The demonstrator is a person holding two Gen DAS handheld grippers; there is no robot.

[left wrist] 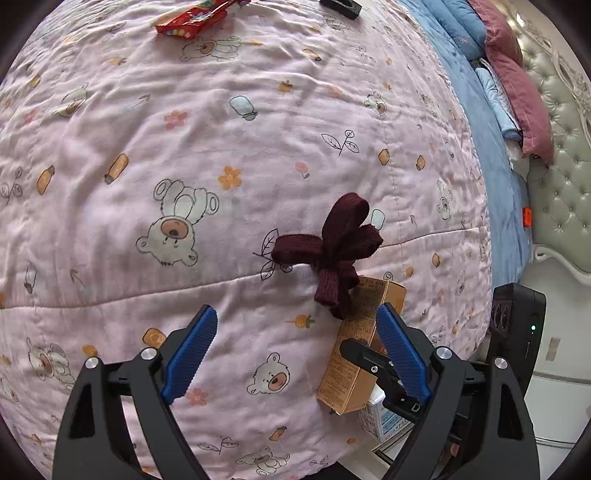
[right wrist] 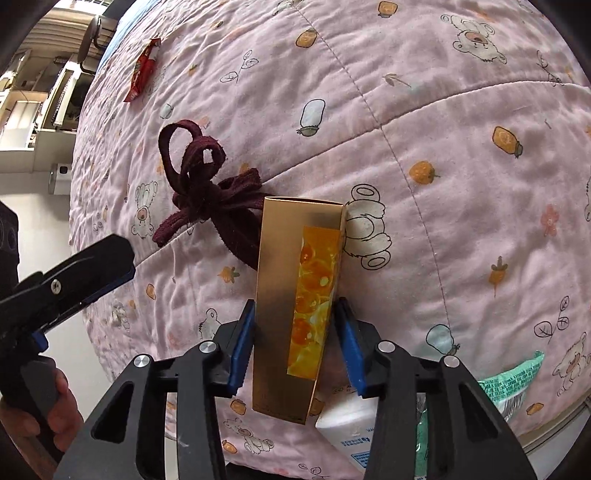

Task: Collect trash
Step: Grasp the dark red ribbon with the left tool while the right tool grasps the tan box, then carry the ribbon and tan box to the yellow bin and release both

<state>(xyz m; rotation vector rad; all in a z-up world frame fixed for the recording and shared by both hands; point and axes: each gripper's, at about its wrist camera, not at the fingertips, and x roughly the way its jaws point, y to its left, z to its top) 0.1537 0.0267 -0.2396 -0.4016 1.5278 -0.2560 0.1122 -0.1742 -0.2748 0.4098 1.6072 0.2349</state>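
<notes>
Pink quilted bedspread w/ bear print (left wrist: pixel 155 122) fills both views. Right gripper (right wrist: pixel 295 343) straddles the tall gold-orange cardboard box (right wrist: pixel 291 302); the box's long axis runs fwd along the fingers. Left pad looks touching, right pad shows a slight gap, so can't tell if it's clamped. Left gripper (left wrist: pixel 295 354) has jaws wide apart, empty, w/ the box just to its right. Dark maroon knit cord tied in a bow (left wrist: pixel 332 251) lies just beyond the box's far end. Red snack wrapper (left wrist: pixel 192 20) lies well apart, far edge. Right arm is nearer the box.
</notes>
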